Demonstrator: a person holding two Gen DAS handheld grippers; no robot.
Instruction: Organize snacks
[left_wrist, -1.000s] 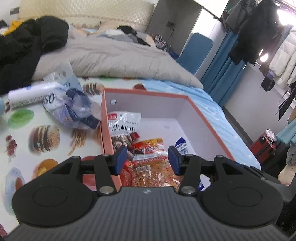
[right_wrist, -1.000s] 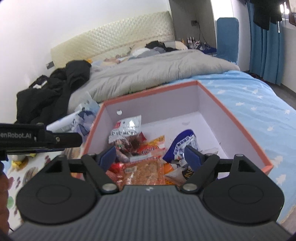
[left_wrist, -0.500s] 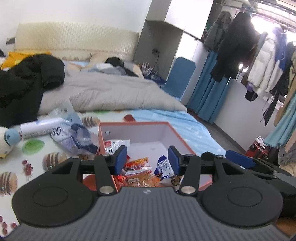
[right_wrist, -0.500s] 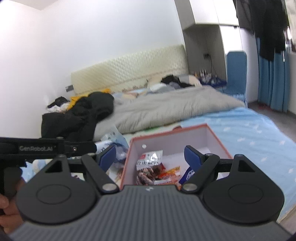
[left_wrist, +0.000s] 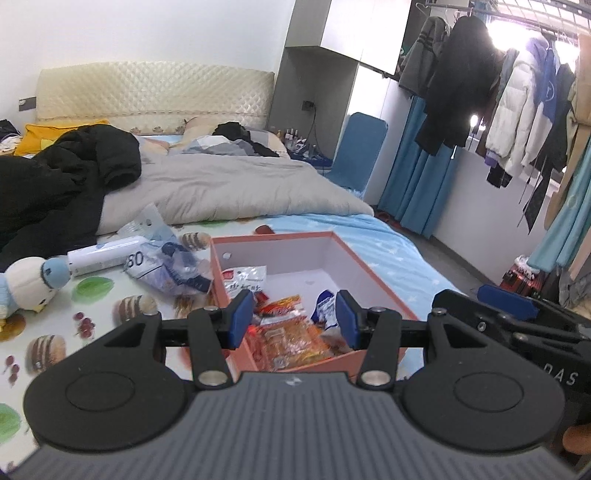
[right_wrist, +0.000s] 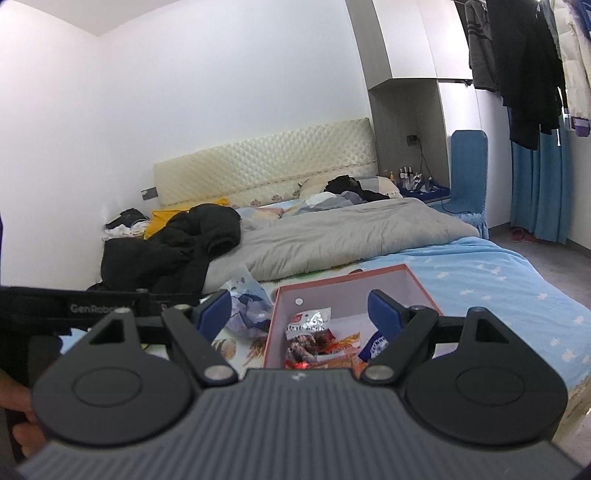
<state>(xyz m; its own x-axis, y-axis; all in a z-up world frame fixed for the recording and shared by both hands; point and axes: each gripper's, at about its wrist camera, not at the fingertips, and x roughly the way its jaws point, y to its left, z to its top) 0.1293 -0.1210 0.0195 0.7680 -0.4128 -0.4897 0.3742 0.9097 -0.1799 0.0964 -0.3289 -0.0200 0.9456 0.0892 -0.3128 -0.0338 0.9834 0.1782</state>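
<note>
Both grippers pulled up and back from the pink box (left_wrist: 373, 275) | left gripper (left_wrist: 294, 318), right gripper (right_wrist: 300, 312): jaws released, empty | snack packets (left_wrist: 291, 332) in box on bed | next: check for stray packets.

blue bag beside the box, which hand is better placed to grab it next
Left, probably. The blue bag lies left of the box, on the left gripper side; both jaws stand open and empty.
</note>
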